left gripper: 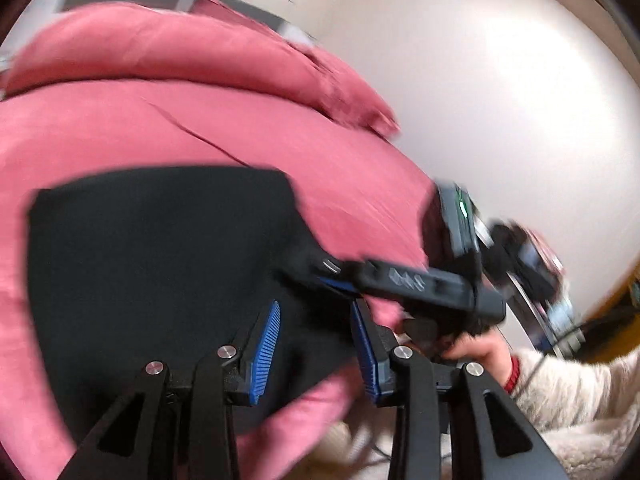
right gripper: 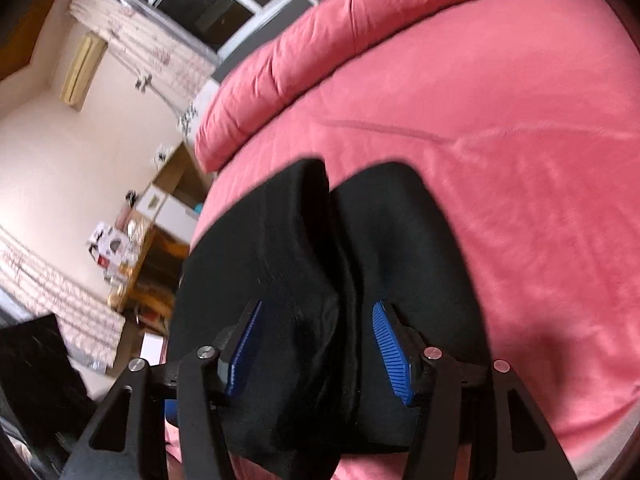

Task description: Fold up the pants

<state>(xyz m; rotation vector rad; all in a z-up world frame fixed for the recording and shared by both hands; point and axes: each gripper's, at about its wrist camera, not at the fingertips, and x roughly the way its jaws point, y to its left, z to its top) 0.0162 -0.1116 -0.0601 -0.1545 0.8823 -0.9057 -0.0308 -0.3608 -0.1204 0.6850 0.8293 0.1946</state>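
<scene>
The black pants [left gripper: 152, 264] lie folded on a pink bedspread [left gripper: 120, 128]. In the left wrist view my left gripper [left gripper: 316, 320] is open just above the near right part of the pants, its blue pads [left gripper: 266, 352] apart and empty. The right gripper [left gripper: 320, 274] reaches in from the right and touches the right corner of the pants; its jaws are blurred there. In the right wrist view the pants [right gripper: 304, 248] show two folded layers with a crease between, and my right gripper [right gripper: 316, 320] is open, its pads [right gripper: 390, 352] straddling the raised fold.
A pink duvet roll [right gripper: 320, 40] lies across the far side of the bed. A pale wall [left gripper: 500, 80] stands beyond the bed edge. A window, curtains, wooden shelves [right gripper: 136, 264] with clutter and a dark object [right gripper: 36, 368] sit left of the bed.
</scene>
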